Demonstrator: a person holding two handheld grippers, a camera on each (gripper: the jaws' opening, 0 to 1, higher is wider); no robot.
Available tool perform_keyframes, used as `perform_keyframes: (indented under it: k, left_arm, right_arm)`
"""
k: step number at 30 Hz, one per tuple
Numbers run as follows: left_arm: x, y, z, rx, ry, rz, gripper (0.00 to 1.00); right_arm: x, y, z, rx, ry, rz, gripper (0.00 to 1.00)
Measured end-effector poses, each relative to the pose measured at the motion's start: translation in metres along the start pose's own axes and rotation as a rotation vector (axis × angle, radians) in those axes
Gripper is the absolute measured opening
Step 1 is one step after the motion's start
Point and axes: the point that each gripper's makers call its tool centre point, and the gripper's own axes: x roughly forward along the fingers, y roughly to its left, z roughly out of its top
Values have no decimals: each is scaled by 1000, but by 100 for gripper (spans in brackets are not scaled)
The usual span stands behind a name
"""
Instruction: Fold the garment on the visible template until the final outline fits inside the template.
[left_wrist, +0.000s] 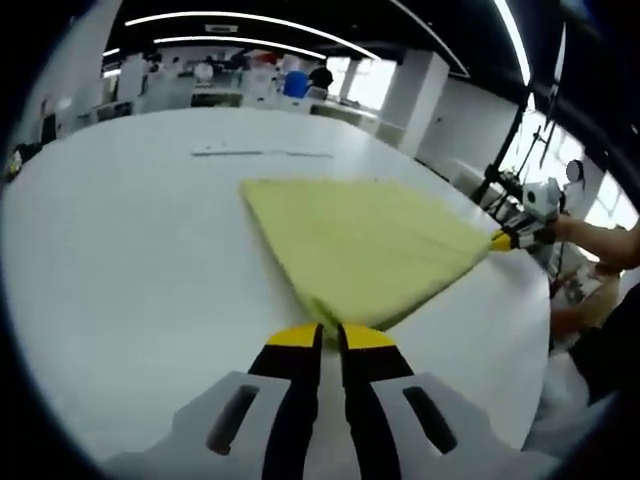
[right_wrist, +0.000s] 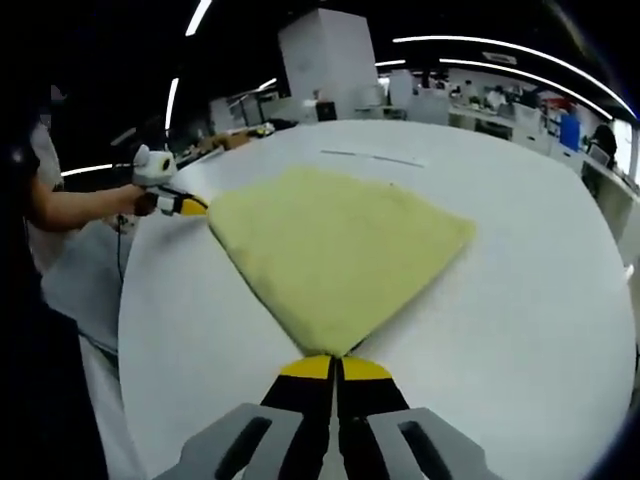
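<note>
In the centre of the left gripper view, a pale yellow garment (left_wrist: 365, 245) lies on a white table (left_wrist: 130, 250), fanning up and away. The left gripper (left_wrist: 331, 335) is clenched on its near corner at lower centre. The right gripper (right_wrist: 334, 364) likewise pinches the opposite corner, so the cloth's edge stretches between both hands, equally near.

I'm looking at a big white table (left_wrist: 120, 260), smooth and pretty bare. A yellow garment (left_wrist: 365, 245) lies flat on it, spread out into a rough triangle. Further back there's a thin pale template line (left_wrist: 262, 153) on the tabletop, apart from the cloth.
</note>
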Motion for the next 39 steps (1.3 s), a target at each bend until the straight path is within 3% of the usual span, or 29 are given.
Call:
perform_keyframes:
  k: [14,24,29,39]
  left_arm:
    - [1,4,0,-47,-3,15,0]
    - [-10,10,9,12,-13,50,0]
    - [-16,13,12,2,-25,49,0]
    - [-16,12,2,46,11,63,0]
  right_arm:
    - [-2,0,1,5,-2,4,0]
    - [-10,-2,0,2,-3,0,0]
    - [-13,-1,-2,-14,12,1,0]
    - [-22,4,-8,-6,33,6,0]
